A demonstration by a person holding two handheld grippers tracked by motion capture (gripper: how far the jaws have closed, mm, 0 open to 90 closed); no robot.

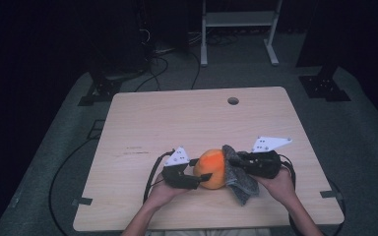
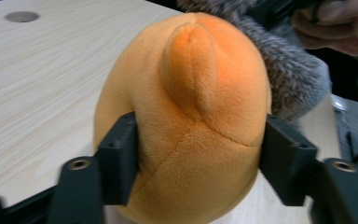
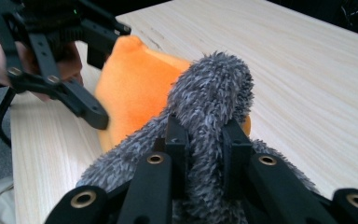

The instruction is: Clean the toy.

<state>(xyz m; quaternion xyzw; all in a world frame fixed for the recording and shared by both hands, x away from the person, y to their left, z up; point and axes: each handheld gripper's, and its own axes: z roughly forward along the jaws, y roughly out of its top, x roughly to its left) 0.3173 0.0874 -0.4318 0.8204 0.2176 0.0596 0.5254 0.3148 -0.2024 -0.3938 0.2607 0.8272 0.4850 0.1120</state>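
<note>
Orange pile under black pads: grips the orange plush toy (image 2: 191,93) with the left gripper (image 2: 198,154), jaws partway closed and pressed into both flanks low on its rounded body, with no gap at either pad. Points the toy's long axis straight away from those jaws, with the small nub on top tipped toward the far end. Pinches a fold of the grey fuzzy cloth (image 3: 214,88) with the right gripper (image 3: 205,140), jaws nearly together and the pile bulging up above the pads. Meets, just beyond the right jaws, the toy (image 3: 130,88) itself, touching the cloth and lying ahead and slightly to the left as seen from that gripper. Sets the two tools nose to nose in the high view: left gripper (image 1: 197,177), toy (image 1: 211,167), cloth (image 1: 241,184) and right gripper (image 1: 234,160) all in one short line near the front edge of the wooden table (image 1: 177,118). Drapes the cloth over the toy's far end, the end away from the left jaws and nearest the right ones. Seems, then, to turn on that shared line: probably calls for any parting or wrapping move to run along it, with the right hand closer to the cloth and the left anchoring the toy.
</note>
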